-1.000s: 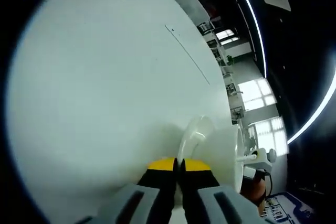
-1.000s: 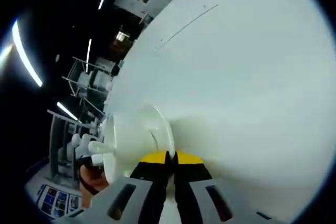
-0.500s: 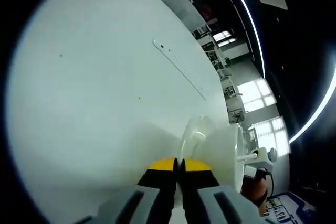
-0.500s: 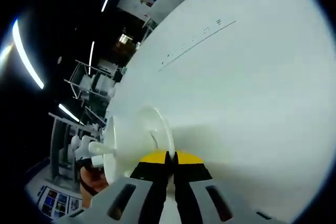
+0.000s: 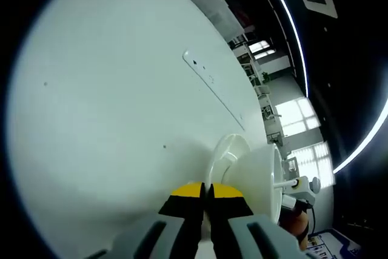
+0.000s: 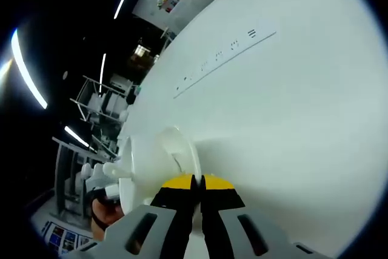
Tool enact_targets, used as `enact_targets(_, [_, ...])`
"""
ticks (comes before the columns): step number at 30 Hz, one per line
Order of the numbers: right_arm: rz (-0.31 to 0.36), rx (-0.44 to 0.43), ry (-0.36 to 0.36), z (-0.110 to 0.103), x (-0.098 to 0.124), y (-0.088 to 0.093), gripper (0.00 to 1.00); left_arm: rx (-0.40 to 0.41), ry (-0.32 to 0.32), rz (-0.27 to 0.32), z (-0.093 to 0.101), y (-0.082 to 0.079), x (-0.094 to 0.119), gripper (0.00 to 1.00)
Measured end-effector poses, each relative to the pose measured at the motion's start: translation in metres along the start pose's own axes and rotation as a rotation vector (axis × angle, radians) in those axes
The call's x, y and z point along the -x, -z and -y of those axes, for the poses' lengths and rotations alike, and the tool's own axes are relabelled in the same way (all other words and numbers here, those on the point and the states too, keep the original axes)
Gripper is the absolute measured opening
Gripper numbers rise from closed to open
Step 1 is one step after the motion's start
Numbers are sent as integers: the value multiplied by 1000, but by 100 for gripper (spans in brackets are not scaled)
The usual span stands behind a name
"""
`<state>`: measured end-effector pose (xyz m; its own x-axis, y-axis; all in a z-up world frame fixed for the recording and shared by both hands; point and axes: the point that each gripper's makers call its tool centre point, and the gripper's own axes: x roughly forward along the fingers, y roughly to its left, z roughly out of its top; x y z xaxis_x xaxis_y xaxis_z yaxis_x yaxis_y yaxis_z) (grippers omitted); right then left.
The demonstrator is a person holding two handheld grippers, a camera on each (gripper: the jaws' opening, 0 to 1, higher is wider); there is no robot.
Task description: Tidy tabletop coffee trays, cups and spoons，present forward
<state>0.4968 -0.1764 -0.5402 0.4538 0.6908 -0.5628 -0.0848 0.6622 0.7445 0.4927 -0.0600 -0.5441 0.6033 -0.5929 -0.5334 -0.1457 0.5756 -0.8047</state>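
In the left gripper view my left gripper [image 5: 207,190] is shut on the rim of a white saucer [image 5: 222,153], which I see edge-on. A white cup [image 5: 259,174] sits against the saucer's right face. A white rod-like piece [image 5: 292,182] sticks out past the cup's mouth; I cannot tell what it is. In the right gripper view my right gripper [image 6: 197,181] is likewise shut on the rim of a white saucer [image 6: 183,154]. There a white cup [image 6: 143,168] lies to its left, with white pieces [image 6: 107,171] beyond the mouth.
A broad white surface [image 5: 121,89] with a thin seam line [image 5: 213,94] spreads behind the saucer; the same white surface [image 6: 285,107] and a seam [image 6: 227,56] appear in the right gripper view. A hand [image 6: 104,211] shows low beside the cup. Dark room, shelving and light strips beyond.
Both views have shifted a little, so the seam line sits differently on the white surface. The saucer and cup stay fixed between the jaws.
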Motion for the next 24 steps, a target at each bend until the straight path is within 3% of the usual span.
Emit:
enact_targets(4, [-6, -14, 8, 8, -7, 0, 4, 16, -14, -3, -9, -5, -9, 5])
enact_targets(5, [-9, -20, 11, 10, -8, 1, 4, 18, -17, -5, -8, 5, -7, 5])
enact_targets(9, [-17, -31, 16, 14, -10, 3, 4, 21, -28, -12, -10, 8, -9, 5])
enact_targets(11, [-16, -29, 17, 15, -10, 1, 4, 19, -31, -13, -12, 1, -12, 5])
enact_targets(20, [-8, -14, 25, 17, -11, 4, 5, 17, -35, -13, -6, 22, -5, 5])
enact_targets(24, [-11, -21, 29, 19, -16, 3, 5, 21, -50, -14, -14, 12, -8, 5])
